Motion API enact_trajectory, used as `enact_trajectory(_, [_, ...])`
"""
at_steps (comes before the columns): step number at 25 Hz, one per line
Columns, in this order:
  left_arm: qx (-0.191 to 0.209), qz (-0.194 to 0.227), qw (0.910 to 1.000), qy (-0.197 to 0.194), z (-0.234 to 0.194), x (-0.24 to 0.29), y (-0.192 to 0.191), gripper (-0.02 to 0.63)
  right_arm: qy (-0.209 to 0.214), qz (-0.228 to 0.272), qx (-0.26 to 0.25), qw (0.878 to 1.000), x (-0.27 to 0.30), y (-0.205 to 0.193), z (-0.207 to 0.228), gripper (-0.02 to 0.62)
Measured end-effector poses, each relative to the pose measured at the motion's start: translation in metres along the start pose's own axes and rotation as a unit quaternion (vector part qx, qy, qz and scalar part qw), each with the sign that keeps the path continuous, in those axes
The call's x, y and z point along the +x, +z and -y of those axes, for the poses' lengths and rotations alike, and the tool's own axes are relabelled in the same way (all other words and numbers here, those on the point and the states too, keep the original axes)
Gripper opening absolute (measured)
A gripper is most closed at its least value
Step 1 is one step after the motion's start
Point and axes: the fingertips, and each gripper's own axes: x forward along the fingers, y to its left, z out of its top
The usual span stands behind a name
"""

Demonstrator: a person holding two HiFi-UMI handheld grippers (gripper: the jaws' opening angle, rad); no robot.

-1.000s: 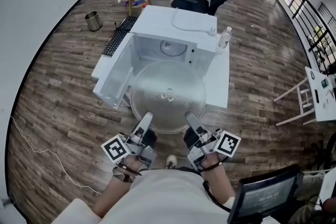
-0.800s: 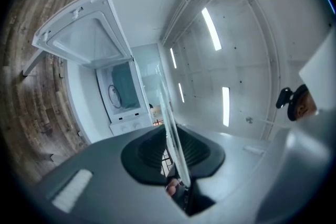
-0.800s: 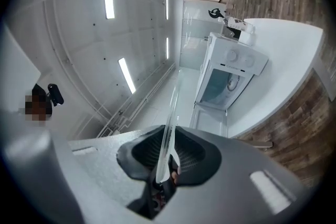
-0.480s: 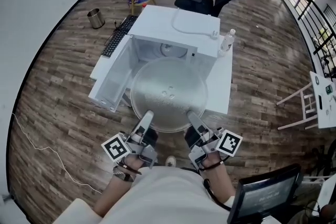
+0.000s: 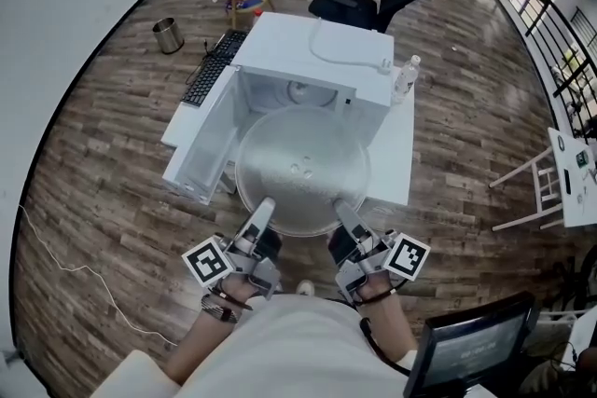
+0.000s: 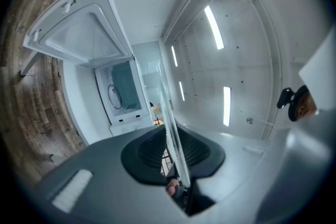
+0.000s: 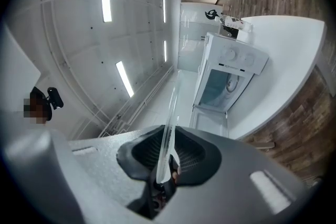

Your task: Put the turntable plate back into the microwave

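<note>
The turntable plate (image 5: 303, 168) has come slightly nearer the open microwave (image 5: 317, 47), its far edge at the mouth; left gripper (image 5: 264, 204) and right gripper (image 5: 340, 207) pinch its near rim, and the seating inside is left.

Head view looks steeply down; both gripper views sit close, facing the microwave (image 5: 280, 47) that all 3 share.
</note>
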Motion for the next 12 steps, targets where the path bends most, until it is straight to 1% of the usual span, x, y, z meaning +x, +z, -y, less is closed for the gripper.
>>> enact_trajectory(7, [-0.005, -0.014, 0.9999, 0.003, -0.005, -0.007, 0.015, 0.066, -0.008, 0.001, -0.007, 1.0, 0.014, -0.011, -0.002, 0.055])
enact_trajectory(12, [-0.007, -0.032, 0.9994, 0.005, -0.018, -0.013, 0.018, 0.066, -0.021, 0.006, -0.017, 1.0, 0.015, -0.02, 0.006, 0.055])
